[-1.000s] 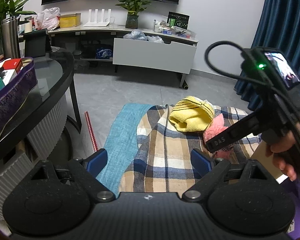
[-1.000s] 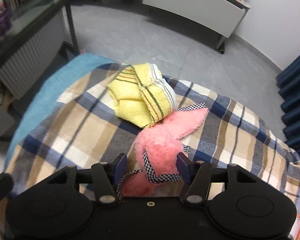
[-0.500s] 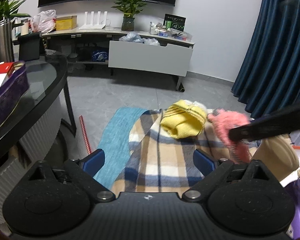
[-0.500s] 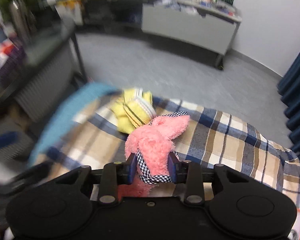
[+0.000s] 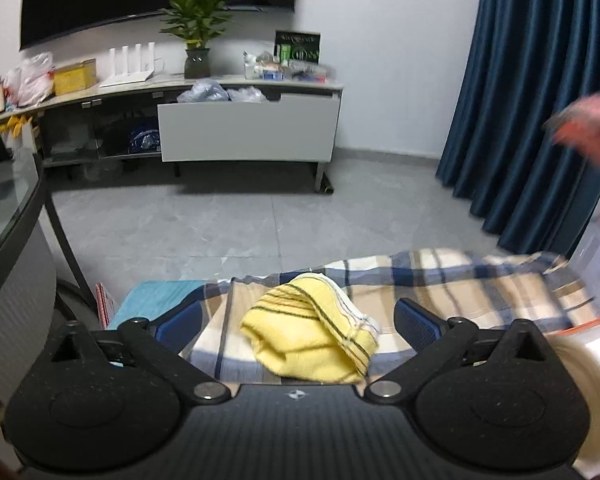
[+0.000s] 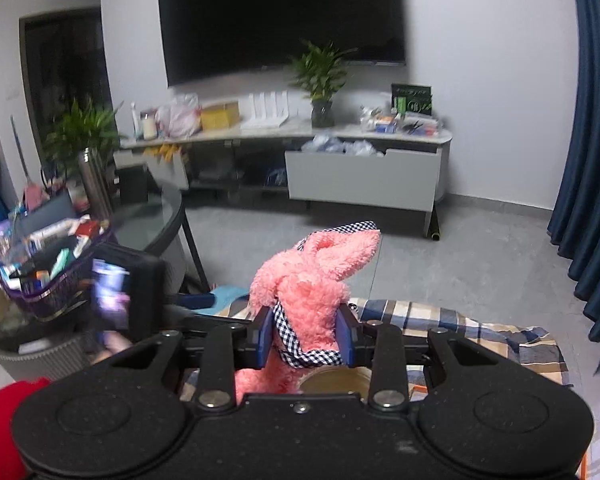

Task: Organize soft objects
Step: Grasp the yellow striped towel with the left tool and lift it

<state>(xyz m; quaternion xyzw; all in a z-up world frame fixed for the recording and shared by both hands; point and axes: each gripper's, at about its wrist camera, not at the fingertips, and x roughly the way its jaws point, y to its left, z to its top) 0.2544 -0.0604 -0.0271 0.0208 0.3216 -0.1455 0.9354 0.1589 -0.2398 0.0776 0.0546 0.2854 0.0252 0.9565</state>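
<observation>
Right tool (image 6: 305, 340) is clenched on the pink plush cloth (image 6: 308, 280), both pads pressing its middle, and the cloth is up off the plaid blanket (image 6: 460, 320), its checked trim sagging just beneath the pads. Left tool (image 5: 296, 326) has just been opening and now stands released, wide apart, with the yellow towel (image 5: 312, 328) sitting directly between its fingers (image 5: 414, 318) but untouched, resting on the blanket.

What could go wrong: the pink cloth is floppy and pinched only at one bunched spot, so a fast swing could let it slide free. On the left, closing from this height might catch only the towel's top fold, or snag the blanket under it and drag that along too.
</observation>
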